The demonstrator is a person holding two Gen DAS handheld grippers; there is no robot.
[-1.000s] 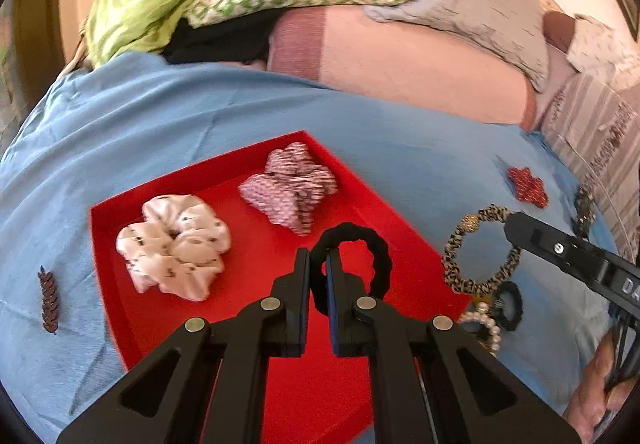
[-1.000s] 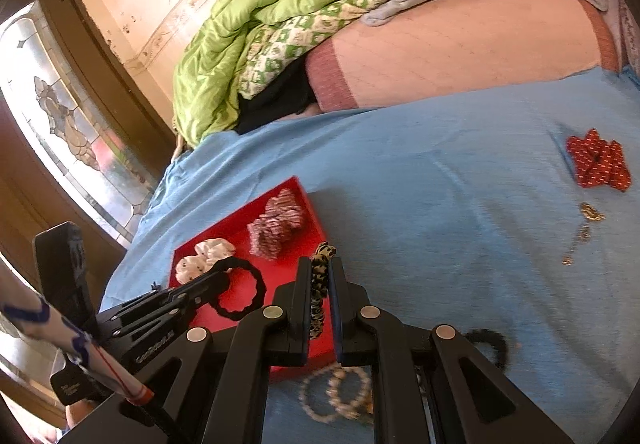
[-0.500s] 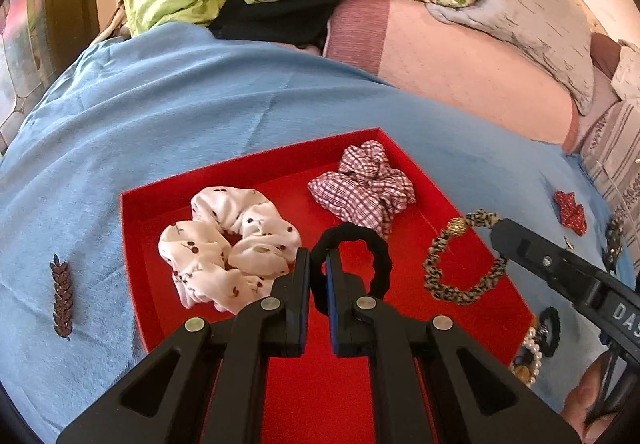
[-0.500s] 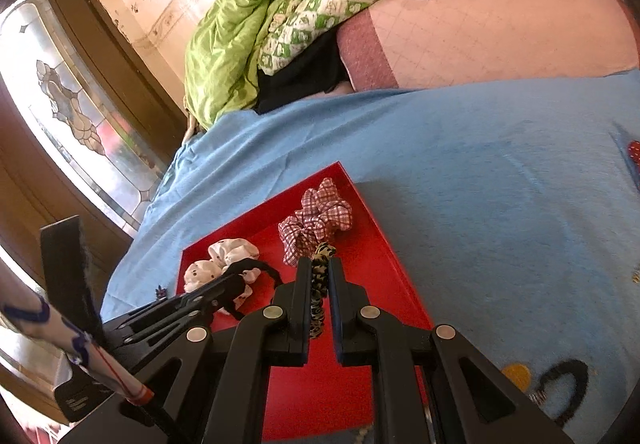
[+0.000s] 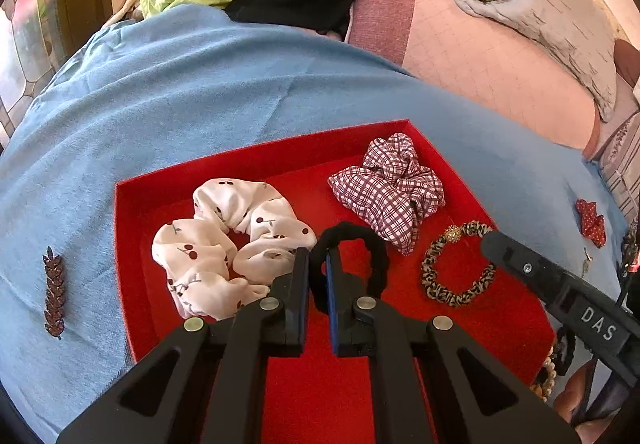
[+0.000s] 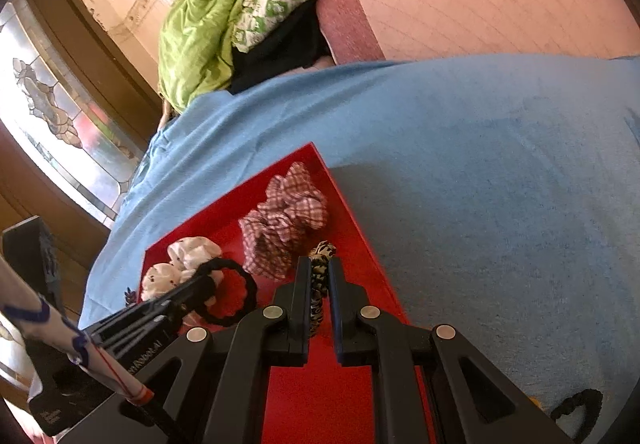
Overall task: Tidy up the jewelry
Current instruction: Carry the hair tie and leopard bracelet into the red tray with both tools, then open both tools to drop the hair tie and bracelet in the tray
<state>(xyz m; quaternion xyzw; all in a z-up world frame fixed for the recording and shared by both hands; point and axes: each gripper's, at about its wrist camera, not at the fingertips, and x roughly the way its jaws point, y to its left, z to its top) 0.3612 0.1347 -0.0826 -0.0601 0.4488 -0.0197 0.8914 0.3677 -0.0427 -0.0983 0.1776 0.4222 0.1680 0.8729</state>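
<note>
Both tongs hang over the red tray (image 5: 132, 228) with a piece each, so the step in hand looks like setting them down; the next move likely calls for parting the fingers low over bare tray floor. The left gripper (image 5: 318, 284) is nearly closed, pinching the black hair tie (image 5: 378, 256), and the right gripper (image 6: 319, 284) is just as narrow on the leopard-print bracelet (image 6: 318, 284). Beyond them the cherry-print scrunchie (image 5: 224, 244) and plaid scrunchie (image 5: 388, 187) lie in the tray on the blue bedsheet (image 5: 200, 91).
</note>
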